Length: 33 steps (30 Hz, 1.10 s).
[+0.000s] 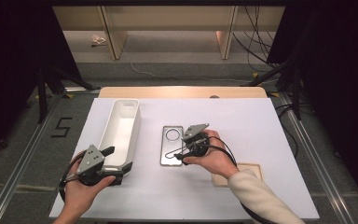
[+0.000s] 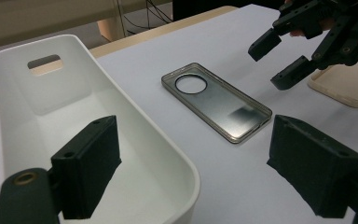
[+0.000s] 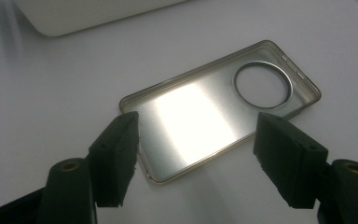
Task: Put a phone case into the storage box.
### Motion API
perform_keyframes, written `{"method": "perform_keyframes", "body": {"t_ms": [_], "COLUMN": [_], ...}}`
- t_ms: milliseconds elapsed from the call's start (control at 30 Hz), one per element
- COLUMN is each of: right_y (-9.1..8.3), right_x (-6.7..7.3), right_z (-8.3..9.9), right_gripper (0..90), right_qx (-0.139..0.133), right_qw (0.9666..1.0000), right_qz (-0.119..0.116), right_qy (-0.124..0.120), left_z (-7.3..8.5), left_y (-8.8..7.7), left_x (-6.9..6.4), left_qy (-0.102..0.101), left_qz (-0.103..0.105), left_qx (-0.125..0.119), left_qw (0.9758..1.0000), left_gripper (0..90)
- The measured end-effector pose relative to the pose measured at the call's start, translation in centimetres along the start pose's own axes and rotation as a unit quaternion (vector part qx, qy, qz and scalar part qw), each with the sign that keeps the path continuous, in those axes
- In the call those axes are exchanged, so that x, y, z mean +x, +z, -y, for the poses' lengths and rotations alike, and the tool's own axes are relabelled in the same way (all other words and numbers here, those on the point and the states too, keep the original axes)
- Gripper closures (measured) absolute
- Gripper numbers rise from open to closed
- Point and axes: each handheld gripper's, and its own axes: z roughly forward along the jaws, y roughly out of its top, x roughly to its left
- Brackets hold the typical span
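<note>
The clear phone case (image 1: 172, 145) lies flat on the table (image 1: 261, 121), its long side running near to far, just right of the white bin (image 1: 121, 130). The right gripper (image 1: 182, 156) hangs over its near end, jaws wide and empty. The left gripper (image 1: 116, 164) sits at the bin's near end, jaws wide too, so the right one is closer.

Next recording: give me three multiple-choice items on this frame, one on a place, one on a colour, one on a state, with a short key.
1. Where does the clear phone case lie?
A. inside the bin
B. flat on the table, right of the white bin
C. on the floor

2. What colour is the second case by the right hand?
A. beige
B. red
C. black

3. How are the right gripper jaws?
A. clamped on the case
B. shut, empty
C. open above the case

Key: B, it lies beside the bin; A, pale beige; C, pads apart, clear of it.
</note>
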Motion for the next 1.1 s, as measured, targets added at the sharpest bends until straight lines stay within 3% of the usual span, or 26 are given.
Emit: {"method": "perform_keyframes", "body": {"t_ms": [567,1100], "right_y": [-0.5,-1.4], "right_x": [0.1,-0.2], "right_z": [-0.1,0.9], "right_gripper": [25.8,23.7], "right_qx": [-0.002,-0.007], "right_qw": [0.9999,0.9999], "right_qz": [0.005,0.014], "right_qy": [-0.013,0.0], "left_z": [0.1,0.0], "left_y": [0.0,0.1], "left_x": [-0.1,-0.2], "left_qy": [0.001,0.003], "left_qz": [0.006,0.006], "left_qx": [0.002,0.002], "left_qw": [1.0,1.0], "left_gripper": [15.7,15.8]}}
